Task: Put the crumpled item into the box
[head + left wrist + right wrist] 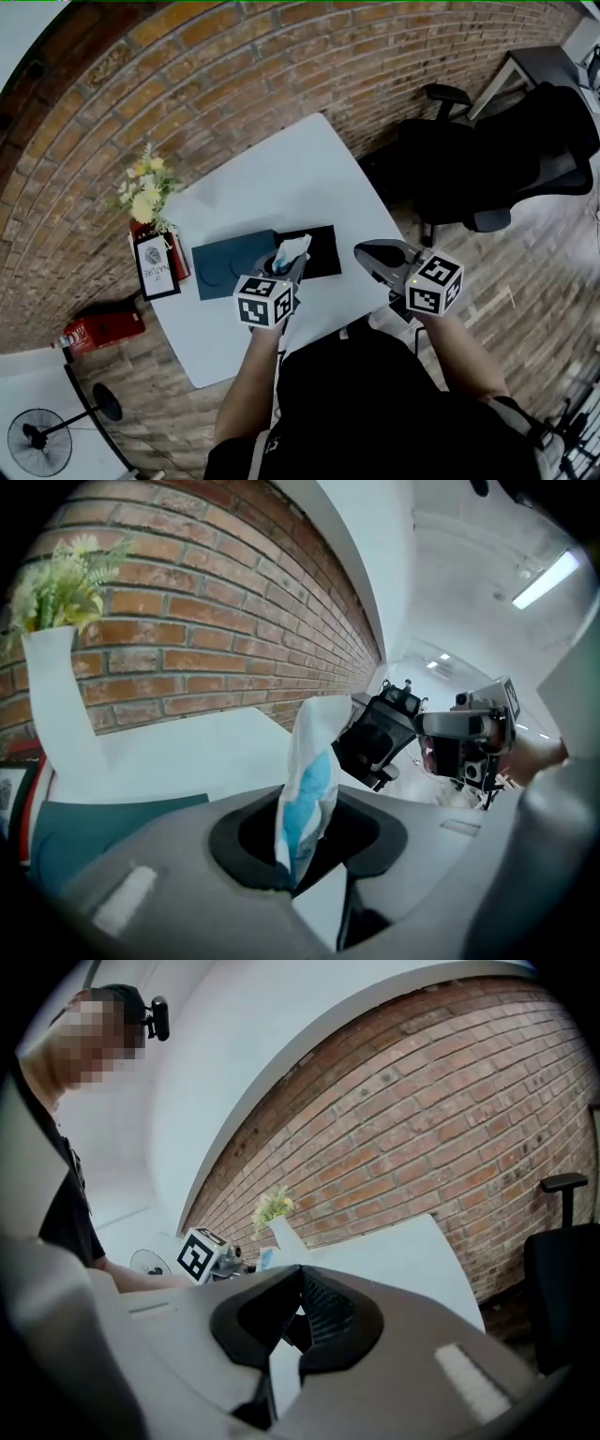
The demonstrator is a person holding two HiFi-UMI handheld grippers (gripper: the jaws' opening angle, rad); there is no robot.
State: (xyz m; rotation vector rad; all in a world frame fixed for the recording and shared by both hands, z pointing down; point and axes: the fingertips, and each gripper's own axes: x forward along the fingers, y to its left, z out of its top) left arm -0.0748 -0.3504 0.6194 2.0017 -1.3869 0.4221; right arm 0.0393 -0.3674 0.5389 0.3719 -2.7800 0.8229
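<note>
I look steeply down on a curved brick wall (187, 75) with a white table (281, 178) set against it, and a black office chair (506, 169) off to the right on the wood floor. Near the table's front edge lies a flat dark teal box (225, 267), and a black panel (323, 251) touches its right side. The left gripper (284, 265) is held over the spot where the teal and black pieces meet, its jaws clamped on the crumpled item (309, 789), a white and blue wrapper that stands upright out of the grip. The wrapper is raised off the table, not in the box. The right gripper (366, 253) hangs at the table's right edge, well apart from the box, with its jaws brought together at the tips and nothing between them. A small bunch of pale yellow flowers (145, 192) stands at the table's left corner, just behind a framed sign (157, 267).
</note>
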